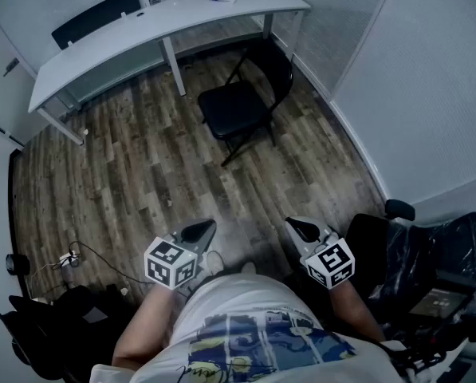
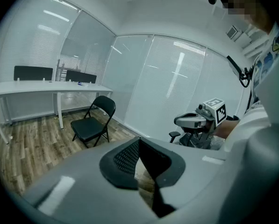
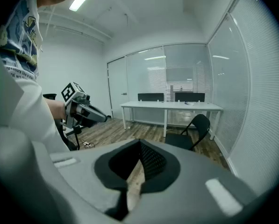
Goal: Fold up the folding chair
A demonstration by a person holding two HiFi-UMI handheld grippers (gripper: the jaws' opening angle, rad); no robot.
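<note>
Two grippers, both empty with jaws pressed together: the left gripper [image 1: 198,232] and right gripper [image 1: 304,230] are held side by side, low in front of the person, pointing forward and slightly down. The folding chair [image 1: 239,108] stands unfolded, seat down, on the wood floor [image 1: 134,174], well apart from both grippers. It sits just beside the white desk [image 1: 142,30].
</note>
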